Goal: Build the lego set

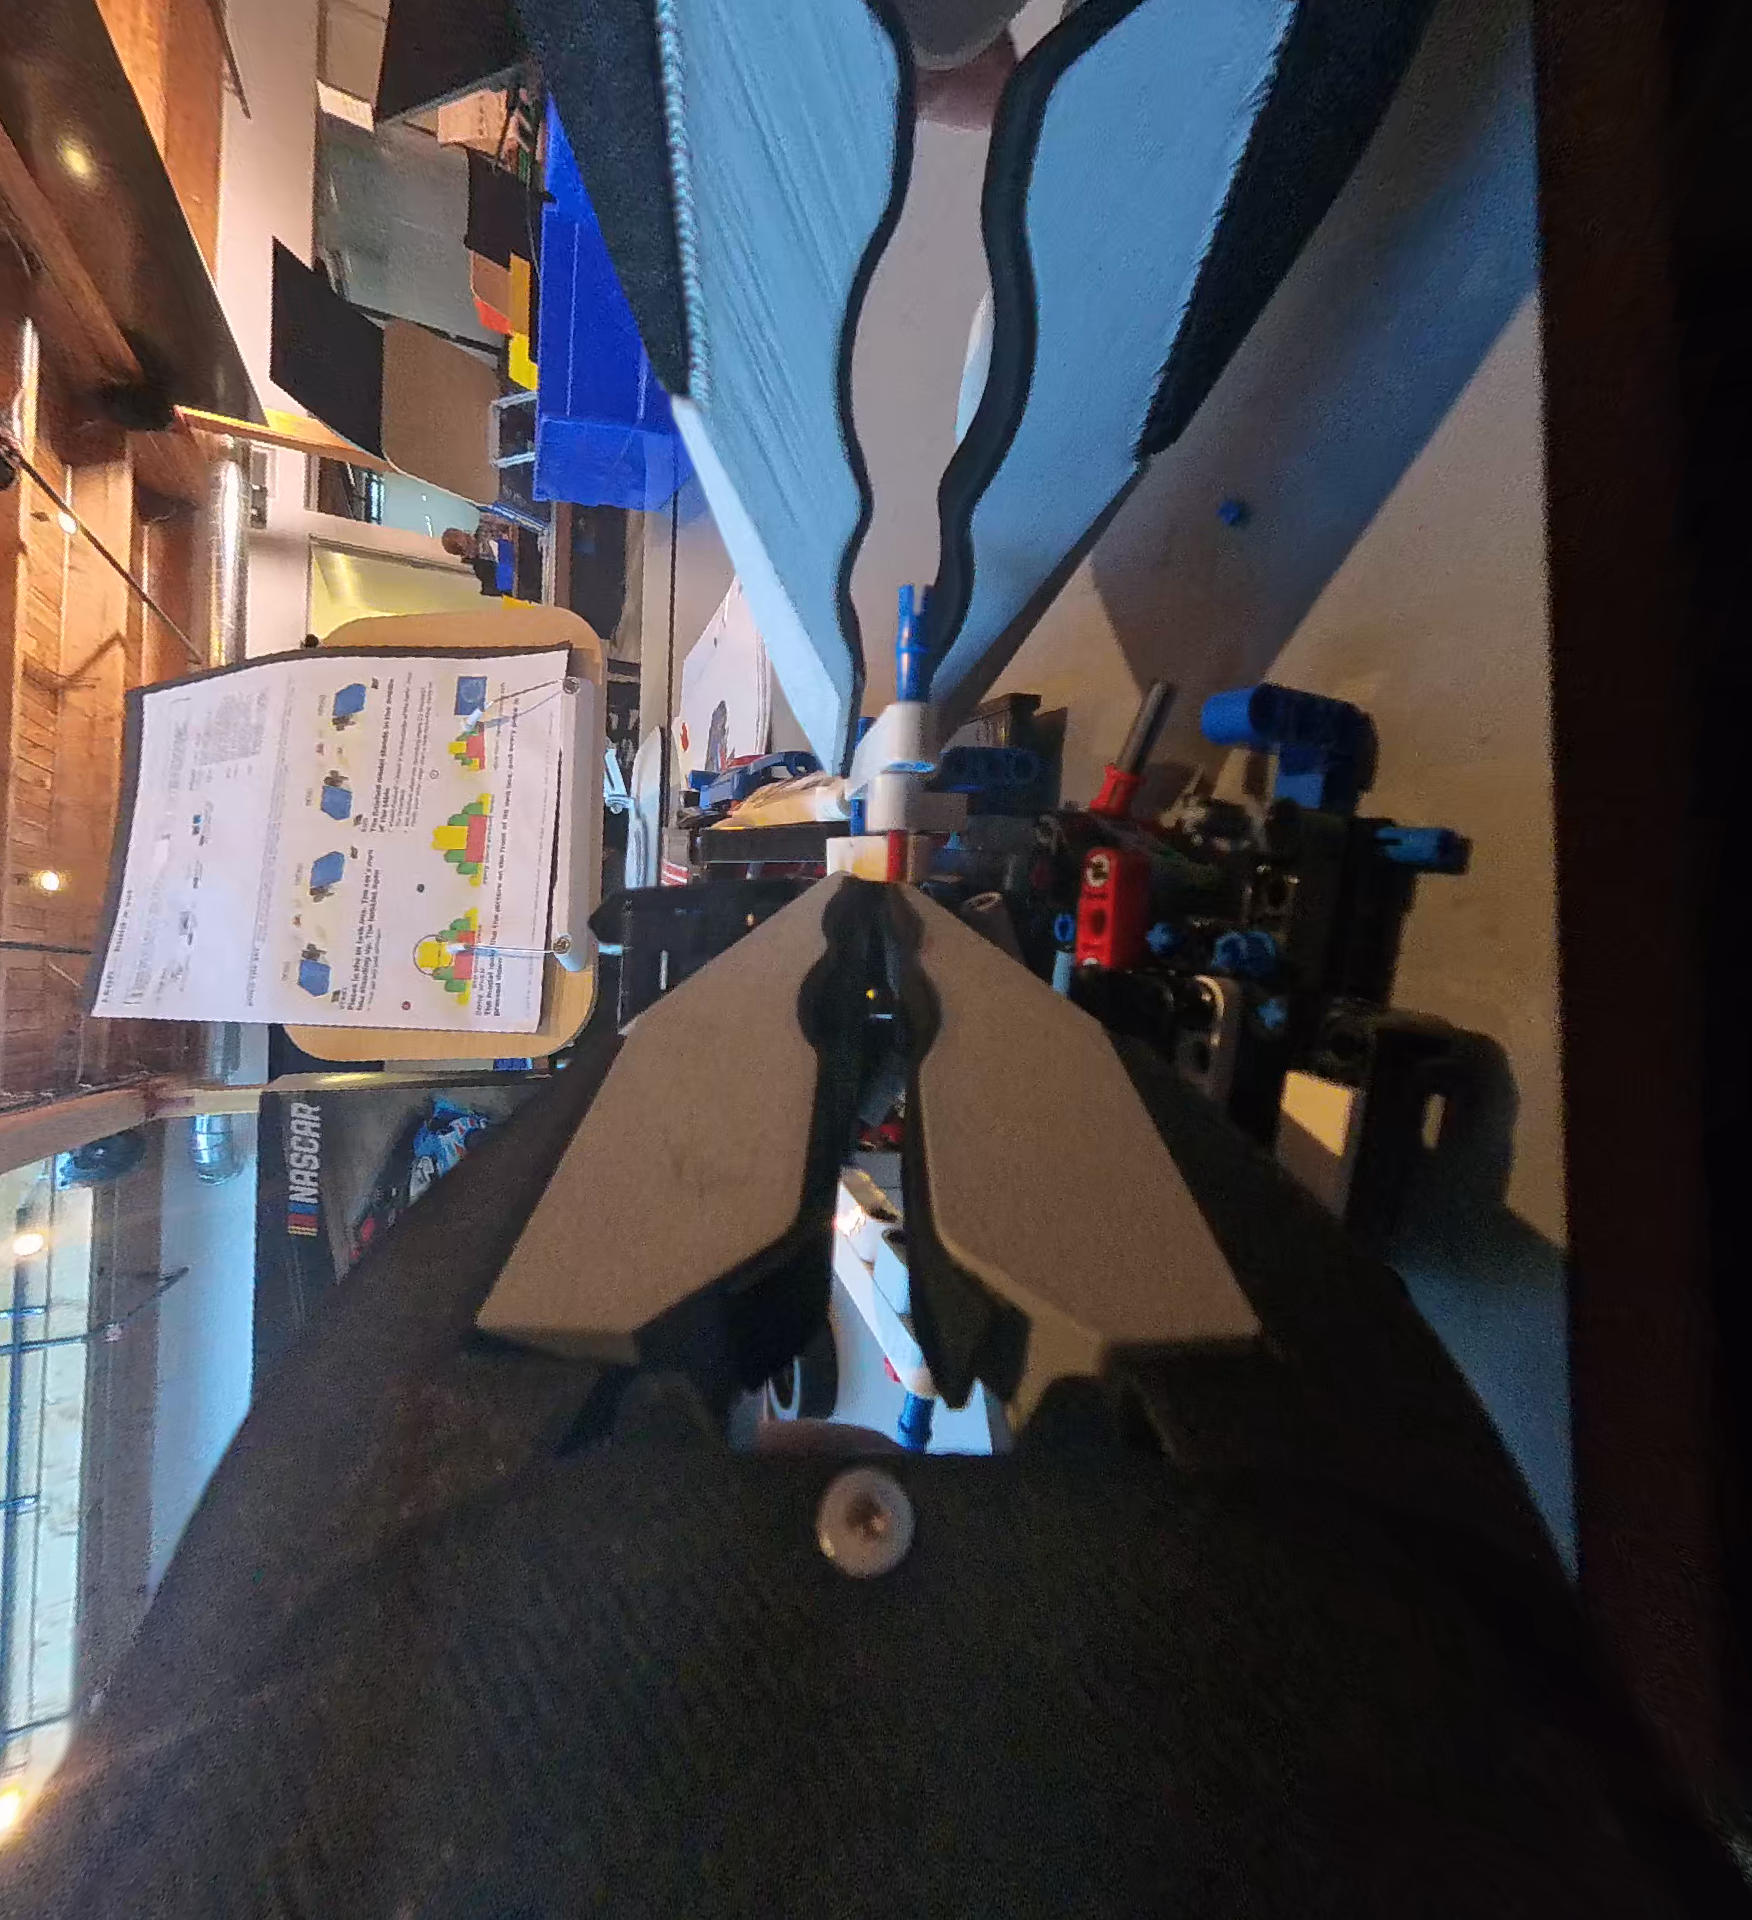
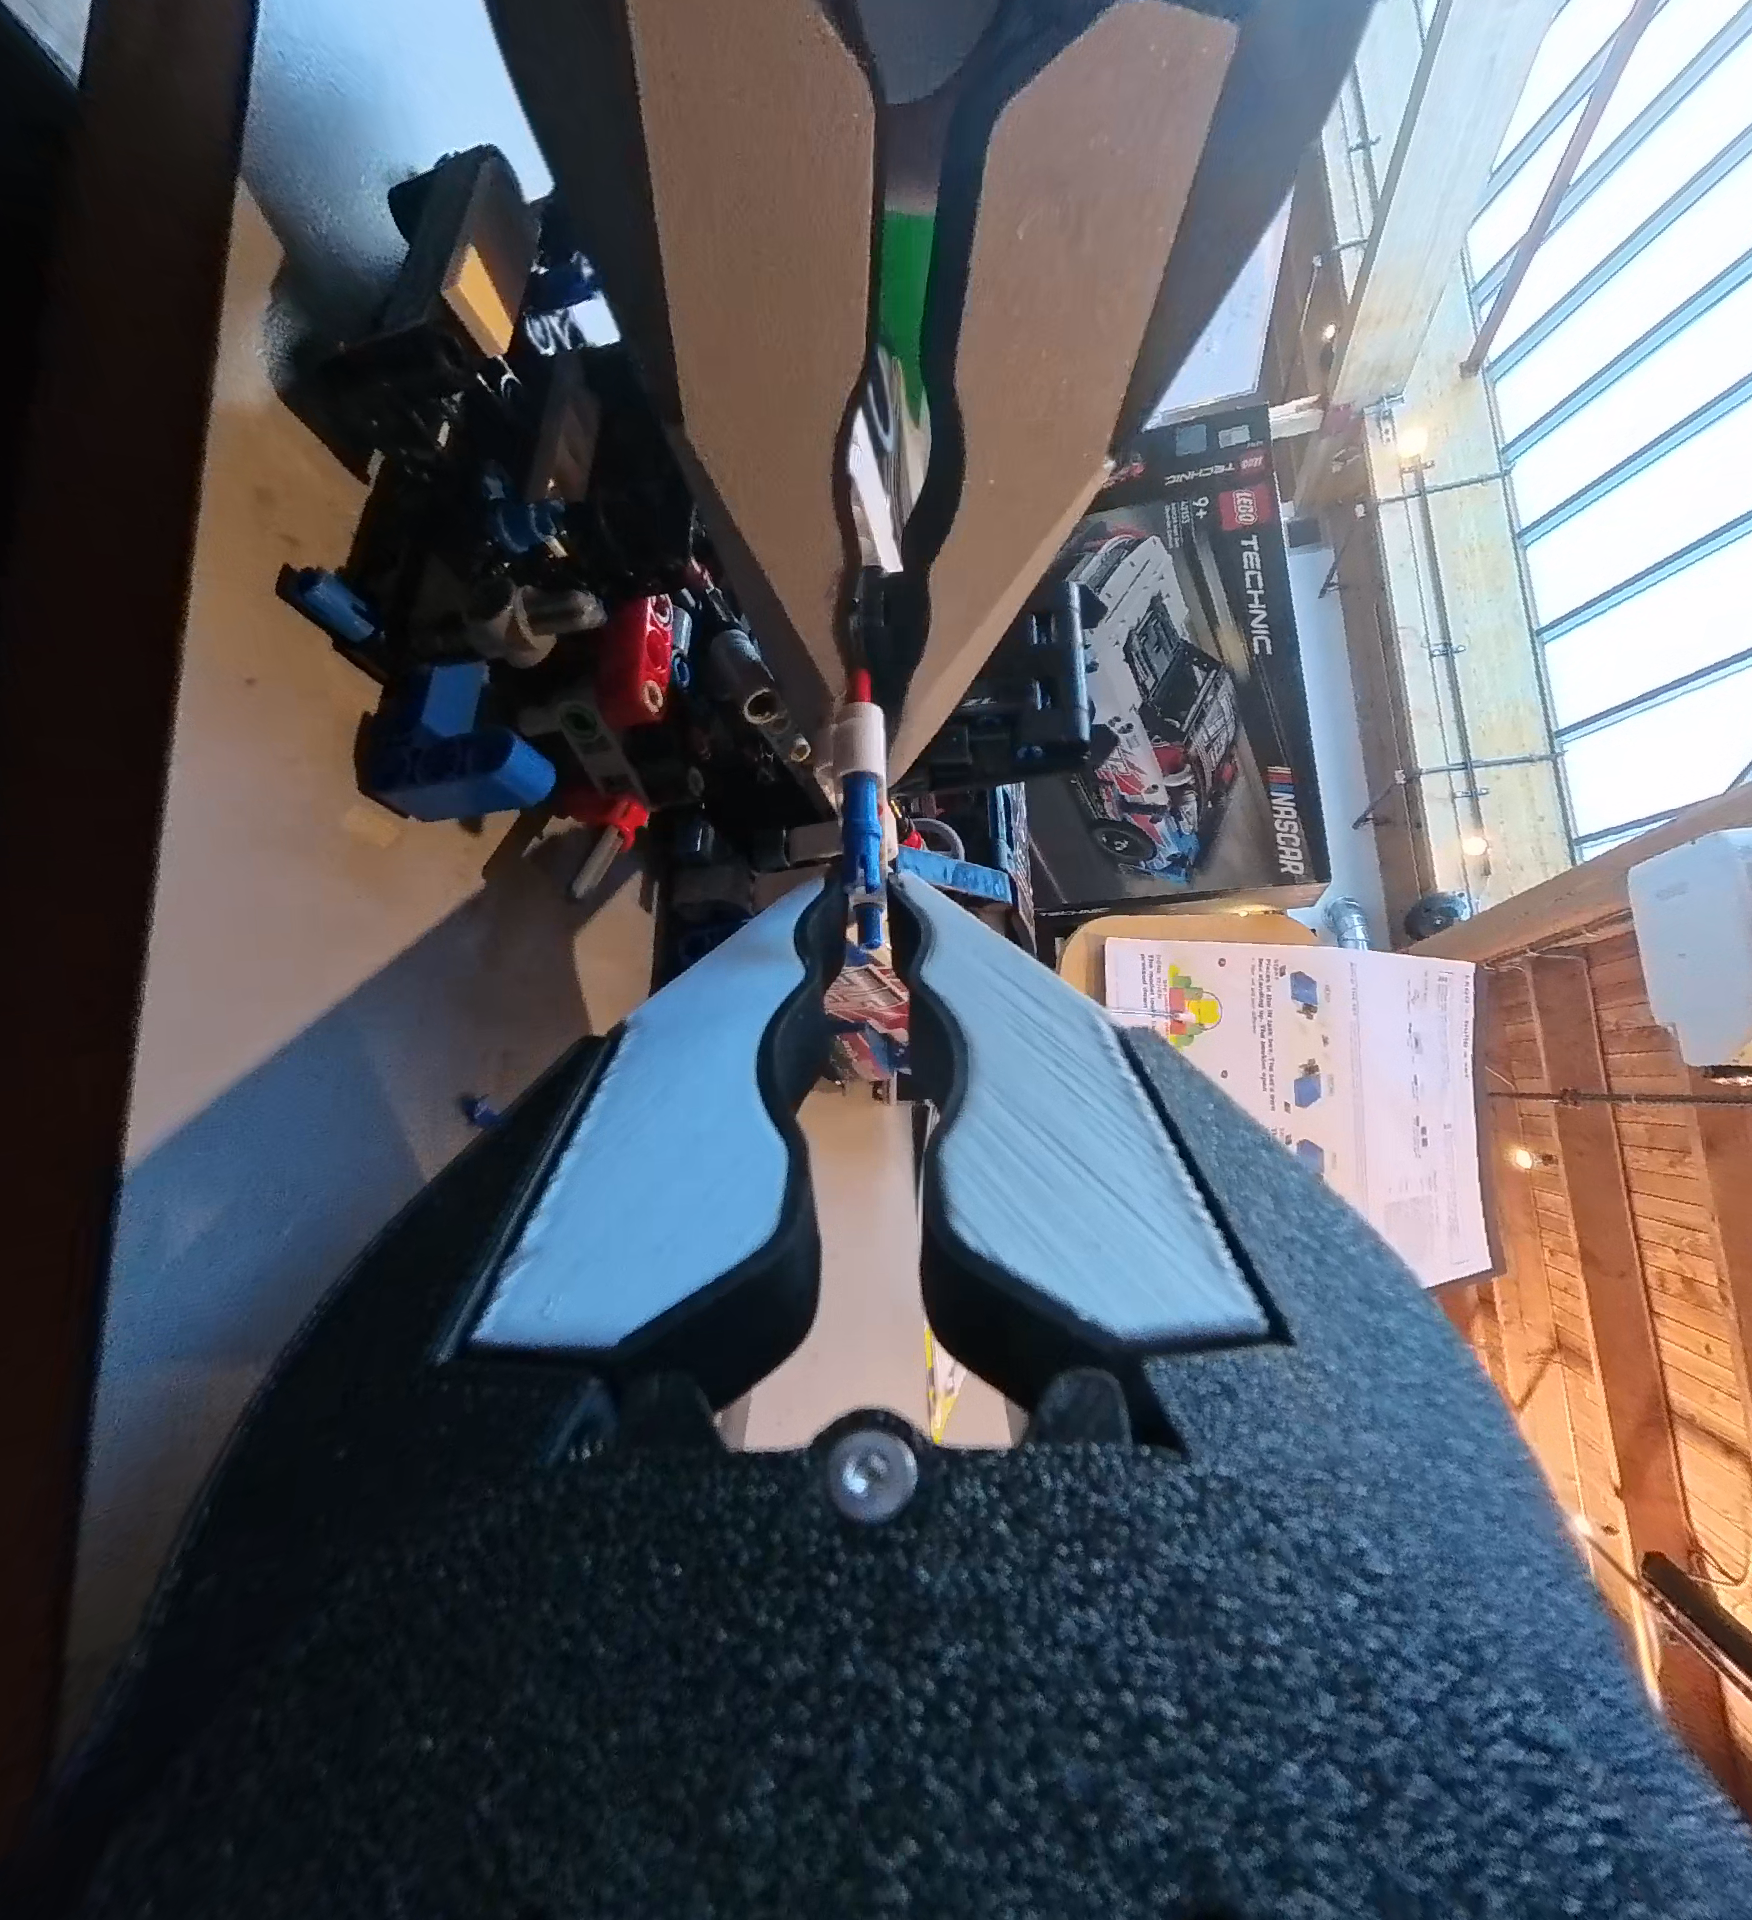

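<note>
Pinching a white lego piece [image 1: 877,1262] between its tan fingers, my left gripper [image 1: 867,883] is nearly closed, and the piece runs forward out of its tips at 12 o'clock in the left wrist view. From the opposite side my right gripper [image 2: 864,902], the one with pale blue fingers, comes in tip to tip, narrowed on a small blue pin [image 2: 859,831] whose far end sits at or in the white connector [image 2: 859,740] at the end of the left gripper's piece; I cannot tell how deep it is seated. I judge the step in hand to be pressing this pin home. To do it well I want both grippers on one line, push straight along the pin's axis with no twist, and keep the left grip firm so the white piece does not slide back through the pads. Beyond the tips, at about 2 o'clock in the left wrist view, the half-built black chassis [image 1: 1256,935] with red and blue parts rests on the table [image 1: 1454,707], close beside the meeting point, so I should keep clear of it. A loose blue stud [image 1: 1231,511] lies farther out at 1 o'clock. At 9 o'clock stands the instruction sheet [image 1: 342,842] on its board, with the set's box [image 2: 1178,665] beside it.
</note>
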`<state>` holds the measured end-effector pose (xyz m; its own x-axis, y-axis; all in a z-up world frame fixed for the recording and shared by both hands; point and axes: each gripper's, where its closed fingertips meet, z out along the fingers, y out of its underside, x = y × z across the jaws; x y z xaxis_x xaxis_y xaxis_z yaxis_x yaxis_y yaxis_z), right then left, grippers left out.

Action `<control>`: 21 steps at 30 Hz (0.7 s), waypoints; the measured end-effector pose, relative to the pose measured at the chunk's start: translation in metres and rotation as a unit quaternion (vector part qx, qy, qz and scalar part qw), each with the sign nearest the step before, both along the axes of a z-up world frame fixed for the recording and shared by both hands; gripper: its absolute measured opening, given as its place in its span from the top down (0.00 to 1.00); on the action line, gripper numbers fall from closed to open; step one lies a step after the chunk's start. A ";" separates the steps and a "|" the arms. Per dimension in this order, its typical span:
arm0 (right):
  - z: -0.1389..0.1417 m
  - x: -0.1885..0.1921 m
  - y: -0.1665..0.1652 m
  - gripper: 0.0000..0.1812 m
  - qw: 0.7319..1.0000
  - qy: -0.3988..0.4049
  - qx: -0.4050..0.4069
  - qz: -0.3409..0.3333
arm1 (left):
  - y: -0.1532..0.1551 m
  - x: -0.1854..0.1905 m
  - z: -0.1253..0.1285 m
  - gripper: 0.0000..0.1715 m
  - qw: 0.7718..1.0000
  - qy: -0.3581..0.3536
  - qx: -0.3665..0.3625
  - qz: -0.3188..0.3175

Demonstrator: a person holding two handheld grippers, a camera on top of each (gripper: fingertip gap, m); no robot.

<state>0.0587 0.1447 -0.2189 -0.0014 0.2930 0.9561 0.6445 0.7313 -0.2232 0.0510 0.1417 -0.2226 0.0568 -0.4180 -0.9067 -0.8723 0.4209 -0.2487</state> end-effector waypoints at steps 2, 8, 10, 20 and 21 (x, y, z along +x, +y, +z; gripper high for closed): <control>0.000 0.000 0.000 0.97 1.000 0.000 0.001 0.001 | -0.002 0.000 0.000 1.00 1.000 -0.008 -0.006 -0.002; 0.000 -0.001 0.000 0.96 1.000 -0.003 0.010 0.008 | -0.009 0.000 0.001 0.99 0.999 -0.034 -0.031 -0.014; 0.000 -0.001 0.000 0.96 1.000 -0.006 0.015 0.013 | -0.007 -0.001 0.001 0.98 0.999 -0.040 -0.034 -0.010; 0.000 -0.001 0.000 0.96 0.999 -0.017 0.039 0.029 | -0.011 -0.005 0.001 0.95 0.997 -0.058 -0.044 -0.004; 0.000 -0.001 0.000 0.96 0.998 -0.020 0.047 0.031 | -0.011 -0.005 0.001 0.95 0.997 -0.061 -0.046 -0.002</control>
